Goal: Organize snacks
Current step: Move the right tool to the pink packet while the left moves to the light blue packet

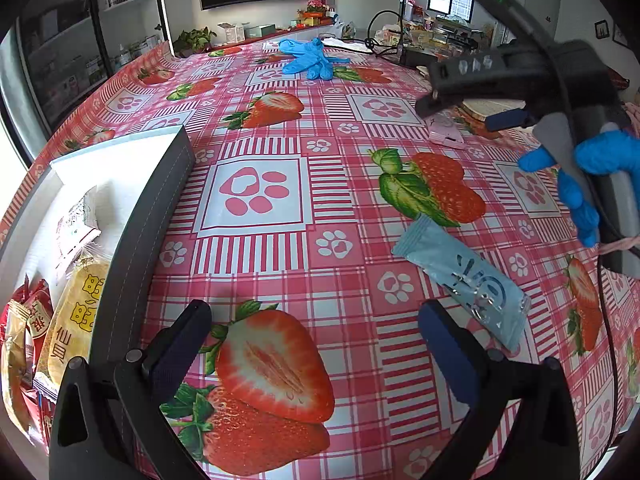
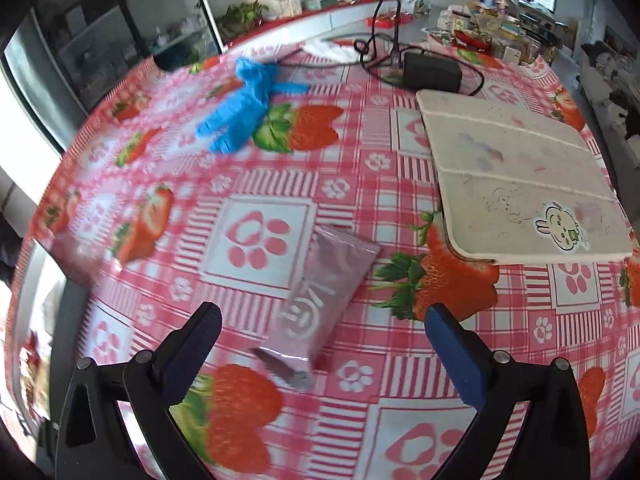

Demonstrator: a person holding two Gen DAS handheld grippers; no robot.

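My left gripper [image 1: 314,320] hangs open over bare tablecloth, with nothing between its fingers. To its left stands a dark-rimmed storage box [image 1: 160,200] holding a yellow snack packet [image 1: 80,312], red packets [image 1: 24,320] and a white packet [image 1: 76,220]. A light blue snack packet [image 1: 464,280] lies flat on the table, just right of the left gripper. My right gripper [image 2: 322,320] is open and low over a pink snack packet [image 2: 324,292], which lies between its fingers without touching the pads. The left wrist view shows the right gripper [image 1: 464,114] held by a blue-gloved hand [image 1: 600,160].
A cream folding cover [image 2: 520,184] with a rabbit sticker lies to the right. Loose blue gloves [image 2: 240,108] sit further back. A black power adapter [image 2: 430,70] with cables rests near the far edge. The strawberry tablecloth [image 1: 260,192] covers the table.
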